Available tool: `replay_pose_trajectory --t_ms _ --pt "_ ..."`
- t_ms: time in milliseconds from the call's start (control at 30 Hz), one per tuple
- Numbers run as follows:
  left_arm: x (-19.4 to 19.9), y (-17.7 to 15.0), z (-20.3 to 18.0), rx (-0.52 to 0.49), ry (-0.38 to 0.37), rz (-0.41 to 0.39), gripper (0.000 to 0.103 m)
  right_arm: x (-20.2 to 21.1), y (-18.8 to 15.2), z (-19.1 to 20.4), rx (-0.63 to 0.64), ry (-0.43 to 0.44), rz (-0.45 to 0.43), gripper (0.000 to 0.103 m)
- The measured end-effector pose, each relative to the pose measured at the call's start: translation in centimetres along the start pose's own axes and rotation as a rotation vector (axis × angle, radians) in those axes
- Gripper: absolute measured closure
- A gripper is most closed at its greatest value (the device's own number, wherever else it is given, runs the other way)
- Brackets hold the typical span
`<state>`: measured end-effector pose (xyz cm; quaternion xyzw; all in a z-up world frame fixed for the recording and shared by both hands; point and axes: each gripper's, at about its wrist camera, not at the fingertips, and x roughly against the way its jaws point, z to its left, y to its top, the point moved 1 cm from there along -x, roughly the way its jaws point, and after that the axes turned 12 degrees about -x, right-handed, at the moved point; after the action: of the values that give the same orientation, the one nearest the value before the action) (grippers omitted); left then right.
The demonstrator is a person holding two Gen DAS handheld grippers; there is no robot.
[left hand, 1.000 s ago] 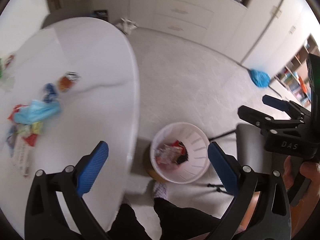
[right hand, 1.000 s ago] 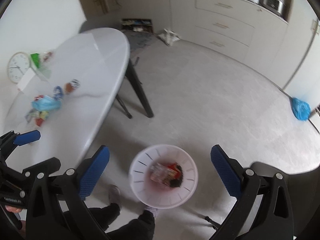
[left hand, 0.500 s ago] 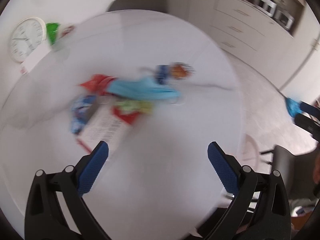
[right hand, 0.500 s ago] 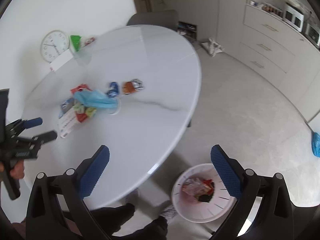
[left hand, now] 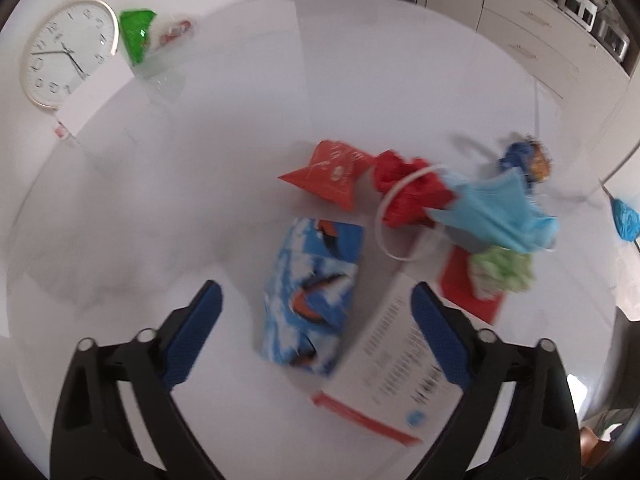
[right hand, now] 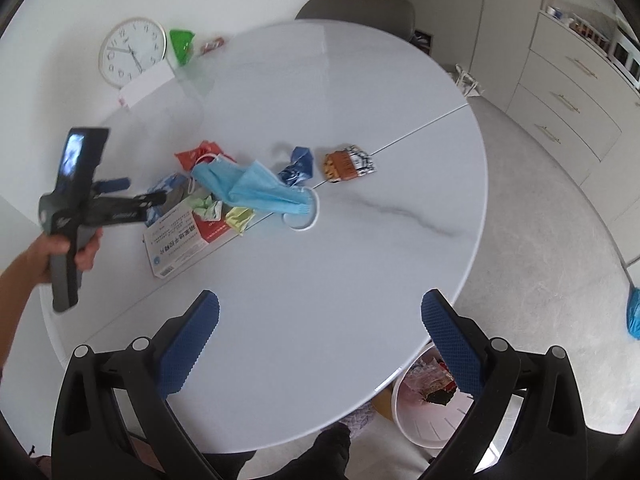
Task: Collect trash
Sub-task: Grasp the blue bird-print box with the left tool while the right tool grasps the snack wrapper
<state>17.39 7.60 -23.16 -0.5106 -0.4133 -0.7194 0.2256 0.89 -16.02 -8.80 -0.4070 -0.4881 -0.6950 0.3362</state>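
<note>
**A:** Several scraps already lie in the white bin point(right hand: 424, 420) on the floor by the table's near edge, so some is done, I'd judge. How much is left?

**B:** Most of it. The litter sits mid-table point(right hand: 360, 280): a blue-and-white wrapper point(left hand: 312, 296), a red packet point(left hand: 328, 176), a crumpled blue face mask point(left hand: 500, 208), a white medicine box point(left hand: 396, 352), green paper wads point(left hand: 500, 272).

**A:** And the tongs?

**B:** Left gripper point(left hand: 316, 320) is spread wide, empty, its fingers either side of the blue-and-white wrapper, seemingly above it. Right gripper point(right hand: 320, 328) is spread too, empty, over bare tabletop.
</note>
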Motion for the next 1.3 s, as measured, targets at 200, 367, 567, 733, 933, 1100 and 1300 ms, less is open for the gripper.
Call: replay_pose_trajectory --t_ms 200,367,567,733,933,1100,1300 --pt "-3.9 0.2 1.7 0.024 -0.073 0.061 0.052 -1.6 1.4 1.4 -0.021 0.010 0.019 0.003" --pt "-2.7 -0.3 3.2 0.073 -0.045 0.012 0.054 -2.8 2.8 2.0 -0.013 0.025 0.022 0.003" --pt "0.1 -1.9 5.2 0.181 -0.033 -0.014 0.054 -5.1 5.7 0.7 -0.043 0.050 0.003 0.003" --pt "4.3 -2.7 5.0 0.239 -0.001 -0.059 0.054 -8.9 9.1 -1.0 -0.067 0.023 0.009 0.004" --pt "7.4 -3.0 3.0 0.266 0.054 -0.083 0.054 -14.9 12.3 -2.2 -0.080 -0.042 0.079 0.013" --pt "8.2 -3.2 1.2 0.329 -0.010 -0.096 0.054 -17.0 14.1 -3.7 -0.352 -0.041 0.089 0.013" --pt "8.3 -2.3 -0.6 0.315 -0.094 -0.093 0.054 -19.1 14.1 -3.9 -0.595 -0.083 0.107 0.030"
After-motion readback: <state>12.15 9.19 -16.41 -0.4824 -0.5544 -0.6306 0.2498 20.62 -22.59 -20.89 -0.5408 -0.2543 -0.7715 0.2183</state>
